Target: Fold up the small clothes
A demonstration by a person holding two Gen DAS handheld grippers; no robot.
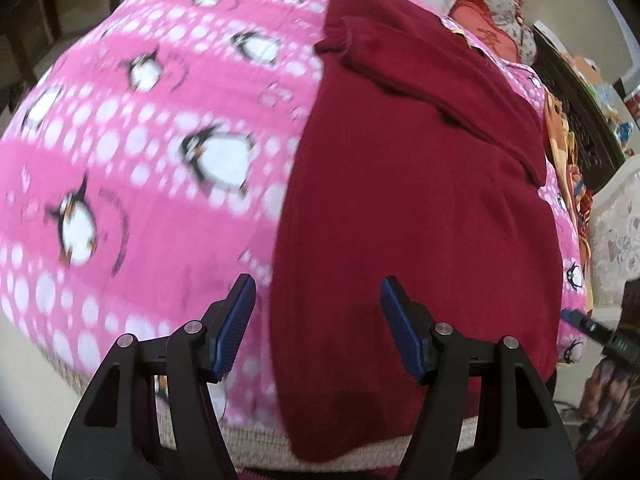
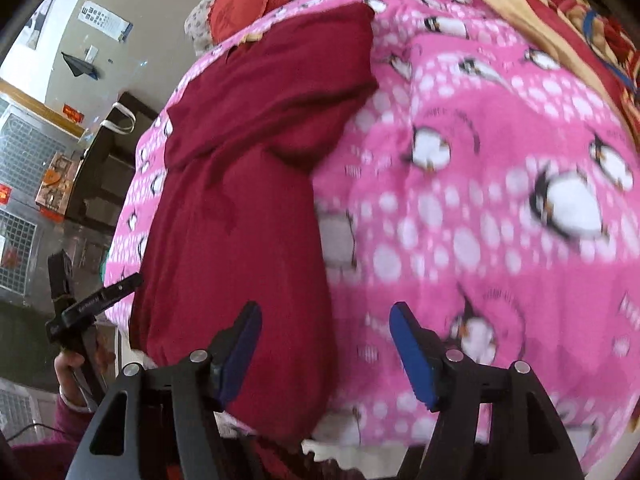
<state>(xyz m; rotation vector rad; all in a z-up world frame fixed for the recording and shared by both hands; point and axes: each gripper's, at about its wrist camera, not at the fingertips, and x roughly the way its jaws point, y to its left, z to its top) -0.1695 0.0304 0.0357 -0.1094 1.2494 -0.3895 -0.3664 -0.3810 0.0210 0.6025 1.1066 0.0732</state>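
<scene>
A dark red garment [image 1: 416, 208] lies lengthwise on a pink penguin blanket [image 1: 152, 128], with a sleeve folded across its far part. My left gripper [image 1: 318, 300] is open and empty, hovering over the garment's near left edge. In the right wrist view the same garment [image 2: 240, 208] lies left of centre on the blanket [image 2: 480, 200]. My right gripper [image 2: 326, 328] is open and empty above the garment's near right edge. The other gripper [image 2: 92, 304] shows at the left edge.
Red and floral pillows [image 1: 492, 20] lie at the bed's far end. A colourful patterned cloth [image 2: 560, 12] lies along one side of the blanket. Dark furniture [image 2: 104, 160] and a wall stand beyond the bed. The near bed edge [image 1: 256, 444] is just below the grippers.
</scene>
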